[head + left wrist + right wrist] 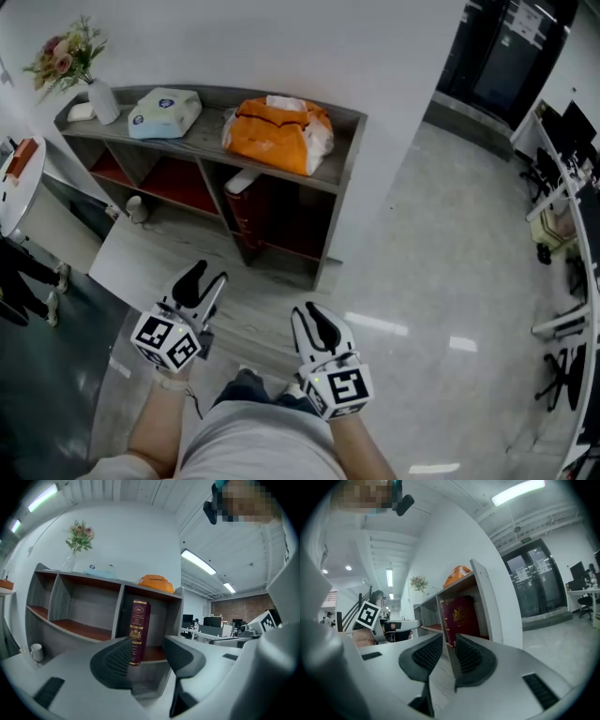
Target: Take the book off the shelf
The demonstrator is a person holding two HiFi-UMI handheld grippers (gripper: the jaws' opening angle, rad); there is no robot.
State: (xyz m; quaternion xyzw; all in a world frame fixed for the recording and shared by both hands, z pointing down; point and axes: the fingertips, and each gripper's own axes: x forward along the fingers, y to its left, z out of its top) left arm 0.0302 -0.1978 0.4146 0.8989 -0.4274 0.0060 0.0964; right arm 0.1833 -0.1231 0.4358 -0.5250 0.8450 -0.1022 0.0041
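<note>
The left gripper (202,279) is held short of the shelf (212,119), well apart from it. Its jaws stand apart with nothing between them. In the left gripper view the book (139,631) lines up with the gap but lies far beyond it.

The book stands upright in the right-hand compartment, just beside the divider, under the orange bag (277,131), spine facing out. It is not yet touched.

The right gripper (315,321) is also held back from the shelf. Its jaws are nearly together, with a narrow gap and nothing in it.

Recommended procedure, judged from this layout:
- Advance the left gripper level and square to the spine.
- Keep the jaws wider than the spine until the pads flank it.
- Watch the divider: the near jaw has little room on that side.
- Close on the middle of the spine, then draw straight out, clear of the board above.
- Support the cover with the right gripper if the book tips.
</note>
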